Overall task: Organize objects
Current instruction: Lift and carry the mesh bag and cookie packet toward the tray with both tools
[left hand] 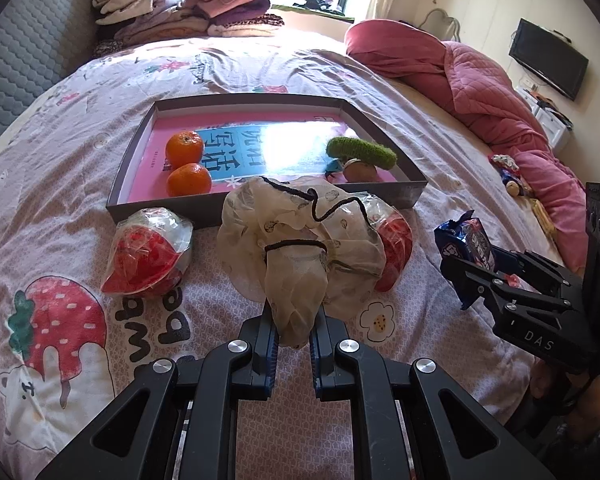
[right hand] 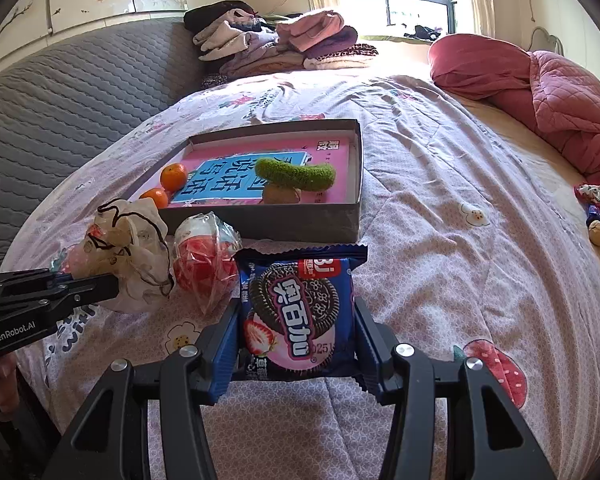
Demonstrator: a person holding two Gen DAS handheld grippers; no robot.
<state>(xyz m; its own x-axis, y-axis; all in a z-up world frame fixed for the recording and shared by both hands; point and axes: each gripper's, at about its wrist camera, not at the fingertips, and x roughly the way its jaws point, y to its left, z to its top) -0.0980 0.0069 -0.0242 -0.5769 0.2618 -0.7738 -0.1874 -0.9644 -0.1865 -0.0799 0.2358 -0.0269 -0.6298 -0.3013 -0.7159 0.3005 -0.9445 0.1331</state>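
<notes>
Currently the left gripper [left hand: 294,334] has its jaws clamped on the lower end of a cream mesh pouch [left hand: 300,240] with a black drawstring, which bunches up just ahead of it at 12 o'clock, above the printed bedspread [left hand: 80,184]. At 10 o'clock from the pouch lies a clear-wrapped red snack [left hand: 148,252], and a second red wrapped snack [left hand: 396,244] sits tucked against the pouch at 3 o'clock.

Beyond them, at 12 o'clock, a shallow grey box tray [left hand: 384,196] rests on the bed. Inside it, two oranges [left hand: 185,149] lie side by side toward 9 o'clock, and a green fuzzy piece [left hand: 360,151] sits over a small brown object [left hand: 360,171] toward 3 o'clock.

Over on the other side, the right gripper [right hand: 296,336] has its jaws closed on the two sides of a blue cookie packet [right hand: 296,312], held upright off the bed. A pink quilt [right hand: 560,96] is heaped at 2 o'clock, and folded clothes [right hand: 276,40] are stacked at the far end of the bed.
</notes>
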